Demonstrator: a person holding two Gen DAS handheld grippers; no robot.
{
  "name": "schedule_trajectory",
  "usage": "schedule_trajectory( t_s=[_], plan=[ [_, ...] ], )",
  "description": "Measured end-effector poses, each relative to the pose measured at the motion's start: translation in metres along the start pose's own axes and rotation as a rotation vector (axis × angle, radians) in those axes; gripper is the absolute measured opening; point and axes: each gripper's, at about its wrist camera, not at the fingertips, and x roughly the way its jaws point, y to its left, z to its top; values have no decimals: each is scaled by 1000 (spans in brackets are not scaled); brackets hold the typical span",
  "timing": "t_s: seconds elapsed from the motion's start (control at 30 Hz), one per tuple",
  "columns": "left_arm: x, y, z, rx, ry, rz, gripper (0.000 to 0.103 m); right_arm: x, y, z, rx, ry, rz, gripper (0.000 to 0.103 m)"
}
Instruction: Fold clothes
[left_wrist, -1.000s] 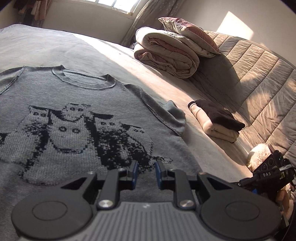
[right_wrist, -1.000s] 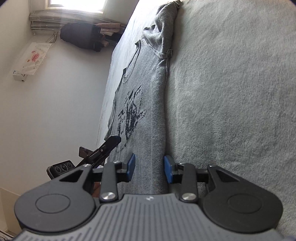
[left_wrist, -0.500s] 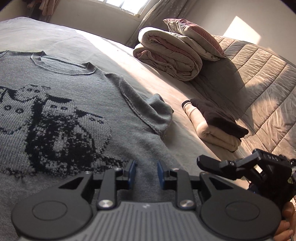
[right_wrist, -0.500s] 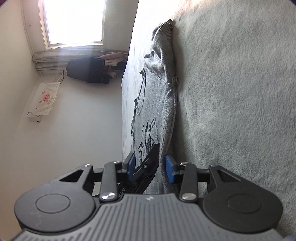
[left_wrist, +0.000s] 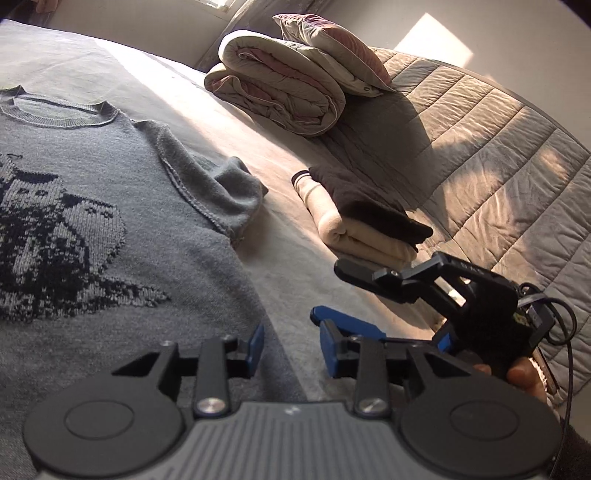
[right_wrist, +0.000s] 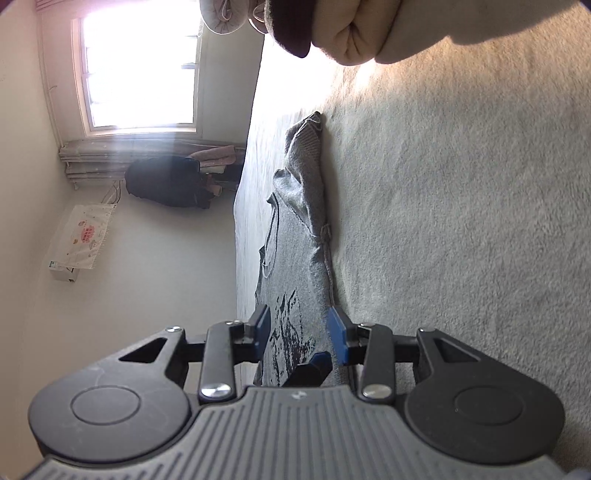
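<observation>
A grey knit sweater with a dark owl pattern lies flat on the bed, its right sleeve bunched at the shoulder. My left gripper is open and empty, low over the sweater's right side edge. The right gripper also shows in the left wrist view, on its side just right of the sweater, open. In the right wrist view the sweater runs away from my right gripper, whose jaws stand open around its side edge. The left gripper's black finger shows between them.
A folded cream and dark garment stack lies on the bed right of the sweater, and shows in the right wrist view. A rolled quilt with a pillow sits by the padded headboard. A window and wall are beyond.
My left gripper has slid right along the sweater to its side edge and its jaws have opened wider. The right gripper has moved in close beside it, its view swinging toward the folded stack.
</observation>
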Motion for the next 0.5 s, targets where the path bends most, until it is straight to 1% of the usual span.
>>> schedule_trajectory(
  t_s=[0.03, 0.1, 0.2, 0.23, 0.3, 0.4, 0.47, 0.5],
  plan=[
    [-1, 5, 6, -9, -14, 15, 33, -2, -5, 4, -1, -3, -11, 40],
    [0, 17, 15, -31, -34, 47, 33, 8, -2, 5, -13, -13, -41, 40],
    [6, 33, 20, -59, -40, 76, 33, 25, 11, 7, -78, -44, -132, 37],
    [8, 39, 19, -76, -38, 75, 33, 32, 17, 8, -112, -52, -172, 36],
    [11, 48, 14, -105, -44, 60, 31, 51, 32, 6, -235, -78, -275, 34],
    [12, 44, 6, -88, -65, 35, 31, 71, 43, 3, -349, -103, -336, 34],
    [13, 38, 4, -69, -50, 21, 32, 86, 47, -1, -419, -114, -369, 31],
    [13, 35, 3, -51, -39, 18, 33, 94, 49, -3, -459, -115, -385, 27]
  ],
)
